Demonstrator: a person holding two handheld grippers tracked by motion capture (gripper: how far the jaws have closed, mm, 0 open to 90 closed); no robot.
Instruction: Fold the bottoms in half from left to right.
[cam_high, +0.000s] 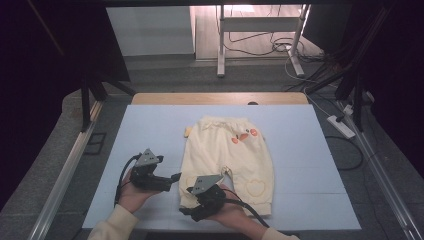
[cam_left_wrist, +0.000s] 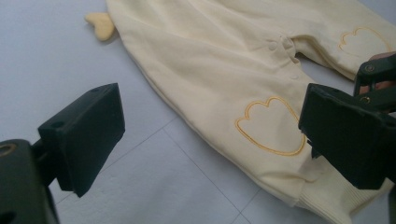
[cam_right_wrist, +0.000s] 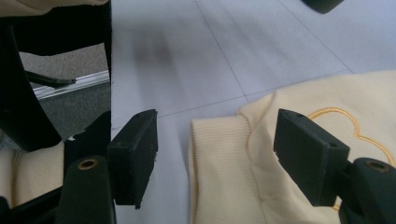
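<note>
Broadly, I am working over a pale blue mat (cam_high: 150, 130) that covers most of the table, with a strip of bare wooden tabletop (cam_high: 150, 98) showing along its far edge. On the mat, a little right of centre, lie the cream baby trousers (cam_high: 222, 150) spread flat, waistband away from me and the two ribbed leg cuffs toward me; they are the largest thing on the mat. My left gripper (cam_high: 176, 176) sits in my left hand (cam_high: 131, 192) on the bare mat just to the left of the trousers, its jaws pointing toward them and standing wide apart with nothing between them; in the left gripper view the near trouser leg lies ahead of those jaws, apart from them. My right gripper (cam_high: 186, 211) is held in my right hand (cam_high: 227, 212) over the near left leg of the trousers, and in the right gripper view its jaws are apart, one over the mat and one over the cloth, with the ribbed cuff (cam_right_wrist: 217, 172) between them but not pinched. Orange marks (cam_high: 244, 136) sit near the waistband on the right side. Each leg carries a stitched yellow outline patch (cam_left_wrist: 271, 125) near the knee. Smallest, a little yellow tab (cam_left_wrist: 99, 23) pokes out from the trousers' left edge near the waist.
</note>
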